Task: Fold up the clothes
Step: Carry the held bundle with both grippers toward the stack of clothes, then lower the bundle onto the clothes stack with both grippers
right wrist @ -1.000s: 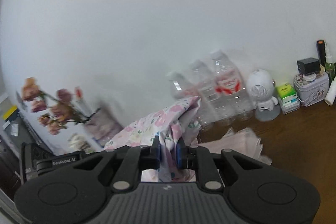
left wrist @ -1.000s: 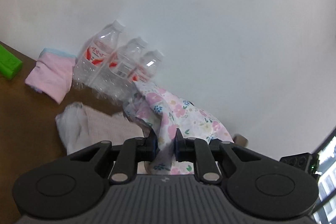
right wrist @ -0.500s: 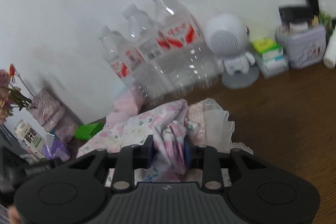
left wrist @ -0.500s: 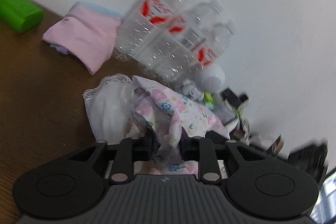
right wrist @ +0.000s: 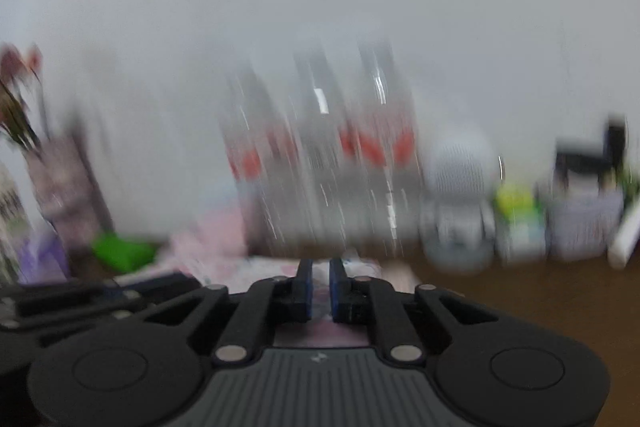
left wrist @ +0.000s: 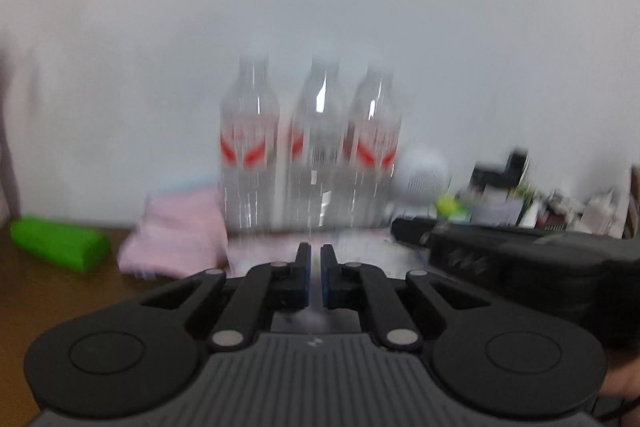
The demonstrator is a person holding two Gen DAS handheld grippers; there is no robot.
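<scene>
We hold both grippers, left (left wrist: 315, 277) and right (right wrist: 320, 289), nearly together; any cloth pinched is unclear. Bottles (left wrist: 312, 147) at twelve o'clock risk toppling.

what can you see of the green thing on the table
The green thing is a bright, smooth block with rounded ends, plastic by the look of it, lying flat and a little slanted on the brown wooden table close to the white wall. It sits apart from the pink folded cloth on its right, touching nothing else visible. In the right wrist view it shows only as a blurred green patch. No label or seam can be made out.
</scene>
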